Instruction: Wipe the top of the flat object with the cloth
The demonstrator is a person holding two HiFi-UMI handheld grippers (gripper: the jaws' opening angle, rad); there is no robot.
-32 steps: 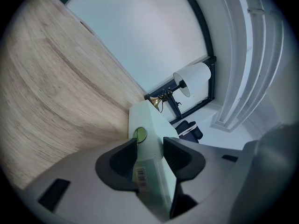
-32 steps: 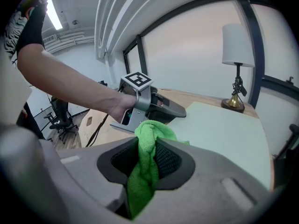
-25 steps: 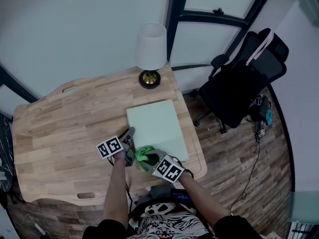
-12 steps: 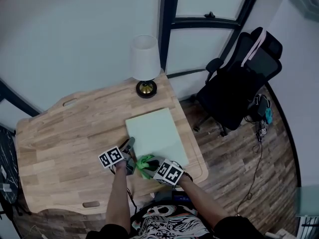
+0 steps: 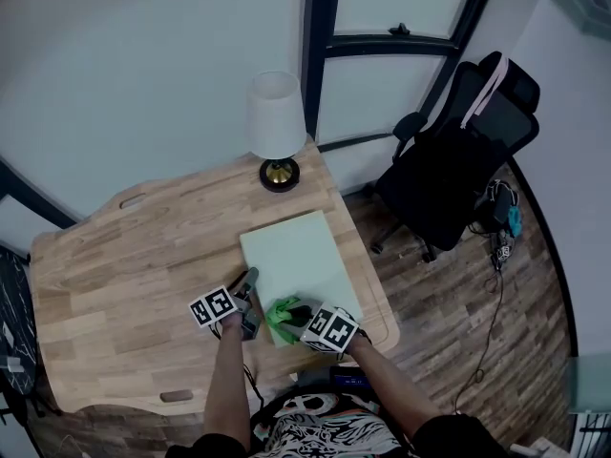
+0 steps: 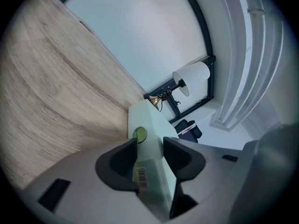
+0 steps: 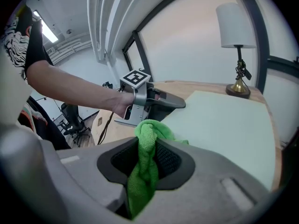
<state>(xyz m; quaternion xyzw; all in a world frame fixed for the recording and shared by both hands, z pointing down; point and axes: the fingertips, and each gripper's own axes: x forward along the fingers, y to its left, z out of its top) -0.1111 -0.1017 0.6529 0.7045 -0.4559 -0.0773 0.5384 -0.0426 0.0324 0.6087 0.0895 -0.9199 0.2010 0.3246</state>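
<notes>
Nearest the person, the right gripper (image 7: 148,143) has its jaws pinched tight on a bunched bright green terry cloth (image 7: 145,171). The cloth's free end pokes forward towards the near edge of the pale green flat rectangular board (image 7: 224,120). The gripper's own body hides where cloth and board would meet.

From the head view, the cloth (image 5: 283,313) sits at the board's near edge, with the right gripper (image 5: 298,315) just behind it, but it is too small there to judge contact.

Just beside it, the left gripper (image 5: 248,284) meets the board's left edge. Only the left gripper view shows its jaws clamped on that edge, where there are a round green sticker (image 6: 139,134) and a barcode label (image 6: 141,176).

The board lies on a light wooden table (image 5: 124,256). Beyond the board's far end stands a white-shaded lamp with a brass base (image 5: 277,122). A black office chair (image 5: 458,160) stands off the table to the right.
</notes>
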